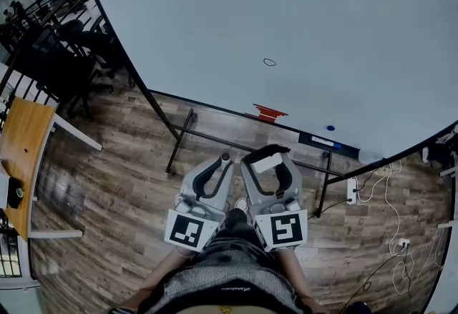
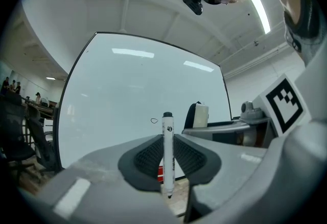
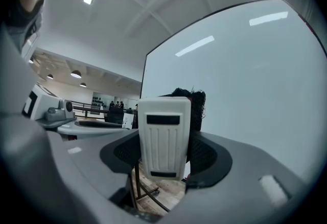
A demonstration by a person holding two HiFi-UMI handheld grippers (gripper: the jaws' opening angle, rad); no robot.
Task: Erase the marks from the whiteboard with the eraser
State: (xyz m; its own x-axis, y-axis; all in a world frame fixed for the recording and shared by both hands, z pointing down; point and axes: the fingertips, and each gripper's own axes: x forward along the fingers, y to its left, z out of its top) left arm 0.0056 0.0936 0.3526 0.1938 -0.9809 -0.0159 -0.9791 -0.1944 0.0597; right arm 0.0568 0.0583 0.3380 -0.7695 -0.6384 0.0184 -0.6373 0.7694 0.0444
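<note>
The right claw [image 3: 164,150] is closed on the eraser [image 3: 163,135], gripping its two long sides. The eraser stands with its long axis upright in the right gripper view, ribbed white back towards the camera and dark felt face turned away, towards the whiteboard [image 1: 300,12]. In the head view it sits across the claw tips, clear of the board. The left claw [image 2: 167,152] is shut on a marker [image 2: 167,151], held upright with its black cap on top. The print on its barrel is too small to read, and the eraser shows only a dark slot, no lettering. Each claw's cube carries a black-and-white square marker. A single small oval mark [image 1: 269,61] sits on the whiteboard, well in from the left and bottom edges, with bare white surface all round it. A red object [image 1: 269,112] lies at the board's lower edge. Wood floor [image 1: 122,162] lies between the person and the board's stand, and a wooden bench [image 1: 25,141] and chairs stand off to the left.
</note>
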